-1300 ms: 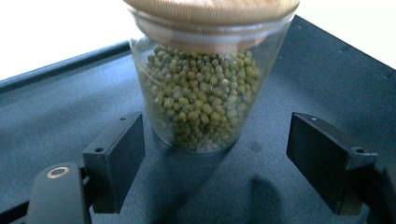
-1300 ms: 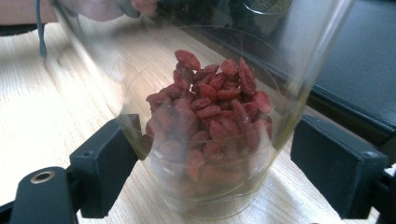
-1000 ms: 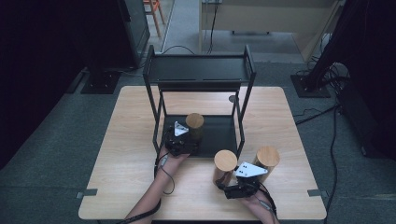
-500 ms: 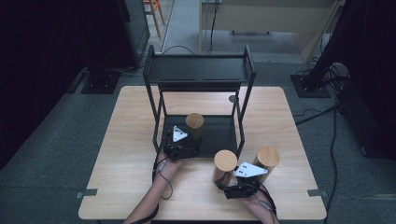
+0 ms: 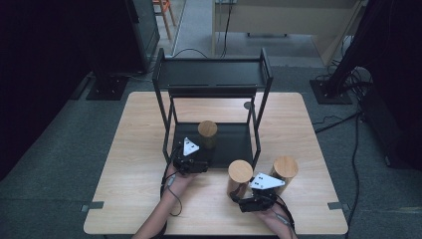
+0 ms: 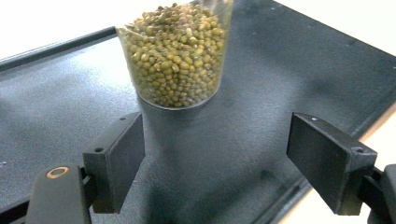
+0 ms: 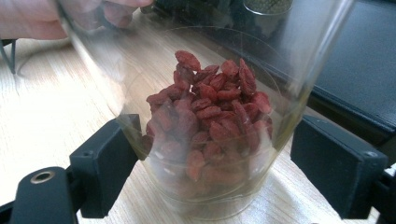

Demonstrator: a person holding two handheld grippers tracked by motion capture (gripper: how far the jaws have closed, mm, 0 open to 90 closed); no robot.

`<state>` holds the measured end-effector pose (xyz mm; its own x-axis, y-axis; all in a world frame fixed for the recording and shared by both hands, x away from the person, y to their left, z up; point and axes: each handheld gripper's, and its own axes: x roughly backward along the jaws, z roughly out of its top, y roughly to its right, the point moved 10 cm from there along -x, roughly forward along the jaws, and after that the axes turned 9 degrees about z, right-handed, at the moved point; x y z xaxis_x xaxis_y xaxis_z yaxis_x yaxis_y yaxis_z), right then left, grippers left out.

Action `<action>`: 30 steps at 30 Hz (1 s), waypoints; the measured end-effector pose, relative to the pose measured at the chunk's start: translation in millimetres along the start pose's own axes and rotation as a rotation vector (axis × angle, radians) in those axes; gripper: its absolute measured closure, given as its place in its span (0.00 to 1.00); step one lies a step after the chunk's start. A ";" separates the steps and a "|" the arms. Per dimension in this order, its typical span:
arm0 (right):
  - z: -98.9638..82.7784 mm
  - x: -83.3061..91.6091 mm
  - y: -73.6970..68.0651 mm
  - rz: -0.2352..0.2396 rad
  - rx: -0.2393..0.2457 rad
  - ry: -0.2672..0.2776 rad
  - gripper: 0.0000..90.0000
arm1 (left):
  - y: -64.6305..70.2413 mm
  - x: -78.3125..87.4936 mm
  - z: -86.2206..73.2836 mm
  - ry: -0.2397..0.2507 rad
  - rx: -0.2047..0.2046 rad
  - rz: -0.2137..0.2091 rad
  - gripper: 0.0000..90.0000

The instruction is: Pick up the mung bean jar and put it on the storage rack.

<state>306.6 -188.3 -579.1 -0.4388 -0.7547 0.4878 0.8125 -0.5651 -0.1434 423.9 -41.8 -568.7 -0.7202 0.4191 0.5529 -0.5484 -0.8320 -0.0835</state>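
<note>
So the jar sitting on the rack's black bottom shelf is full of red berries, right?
Not quite. The jar on the rack's black bottom shelf holds green beans, as the left gripper view shows. The red berries are in the jar between the right gripper's jaws.

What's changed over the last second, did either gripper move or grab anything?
The left gripper has backed off toward the person from the jar of green beans on the rack's lower shelf, jaws open and apart from it. The right gripper stays at the jar of red berries, jaws open around it. All three jars are unmoved.
</note>
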 end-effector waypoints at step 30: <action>-0.1 0.4 -0.2 -0.002 -0.003 0.001 0.17 | 8.8 22.2 -13.9 0.035 -0.010 -0.044 0.22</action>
<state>306.2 -188.5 -579.0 -0.4408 -0.7541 0.4868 0.8106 -0.5674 -0.1449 397.2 -34.8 -568.7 -0.7096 0.4677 0.5271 -0.5838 -0.8090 -0.0681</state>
